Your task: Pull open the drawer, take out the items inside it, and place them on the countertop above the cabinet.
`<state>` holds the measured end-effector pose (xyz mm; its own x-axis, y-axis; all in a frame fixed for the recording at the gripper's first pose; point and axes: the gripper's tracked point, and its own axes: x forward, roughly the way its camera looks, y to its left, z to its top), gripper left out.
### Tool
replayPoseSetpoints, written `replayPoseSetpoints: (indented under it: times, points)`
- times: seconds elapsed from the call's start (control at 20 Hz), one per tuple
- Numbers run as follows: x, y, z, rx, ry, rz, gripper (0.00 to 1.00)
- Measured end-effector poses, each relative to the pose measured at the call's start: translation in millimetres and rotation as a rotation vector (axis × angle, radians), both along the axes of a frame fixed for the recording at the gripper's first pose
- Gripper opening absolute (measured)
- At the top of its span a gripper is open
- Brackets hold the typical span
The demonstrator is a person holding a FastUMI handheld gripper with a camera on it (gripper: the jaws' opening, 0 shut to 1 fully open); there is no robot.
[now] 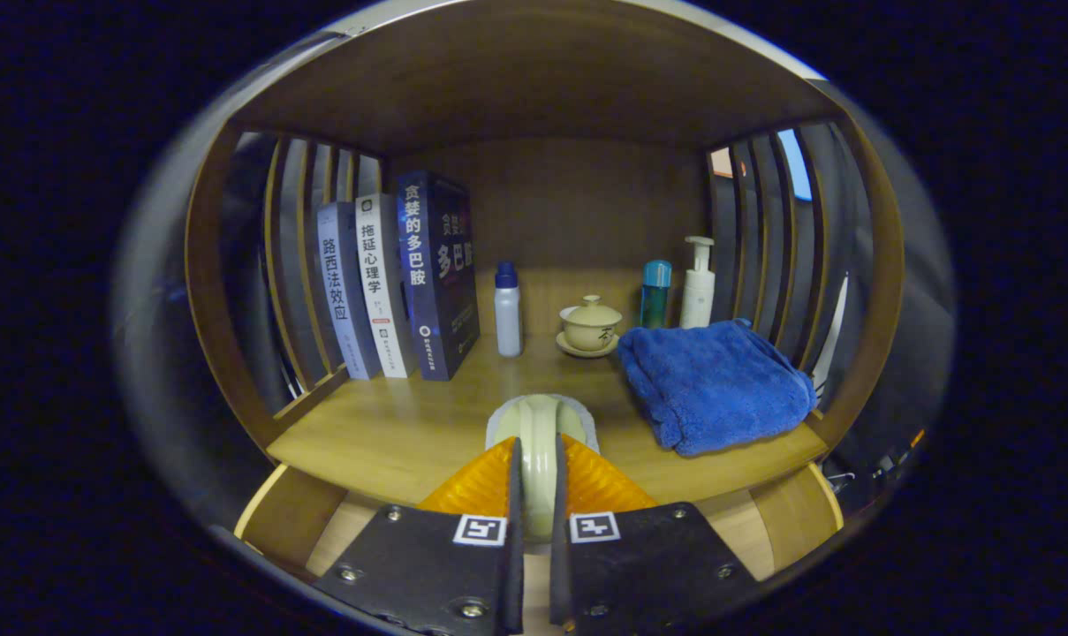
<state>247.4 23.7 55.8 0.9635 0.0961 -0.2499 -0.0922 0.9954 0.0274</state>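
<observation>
My gripper [534, 473] is shut on a pale cream round item [538, 424], held upright and seen edge-on between both fingers. The item's far end hangs just over the front part of the wooden countertop [392, 433]; I cannot tell if it touches the wood. Below the countertop's front edge, lighter wooden panels [291, 512] show on either side of the fingers. I cannot tell whether they belong to the drawer.
Three upright books [401, 283] stand at the back left. Beyond the fingers are a white bottle with a blue cap [508, 311], a lidded teacup on a saucer [590, 325], a teal bottle [655, 293] and a pump bottle [698, 284]. A folded blue towel [715, 384] lies right. Slatted side walls [763, 238] enclose the shelf.
</observation>
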Motion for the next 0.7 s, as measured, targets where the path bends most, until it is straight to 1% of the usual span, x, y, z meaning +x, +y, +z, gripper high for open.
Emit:
replayPoseSetpoints:
  times: [0.15, 0.25, 0.3, 0.7]
  points:
    - [8.9, 1.3, -1.1, 0.013, 0.016, -0.002, 0.12]
    - [8.1, 0.9, -2.0, 0.018, 0.020, -0.007, 0.12]
    - [8.2, 0.6, -1.6, 0.014, 0.020, -0.007, 0.14]
    - [12.0, 1.7, -2.0, 0.010, 0.019, 0.003, 0.14]
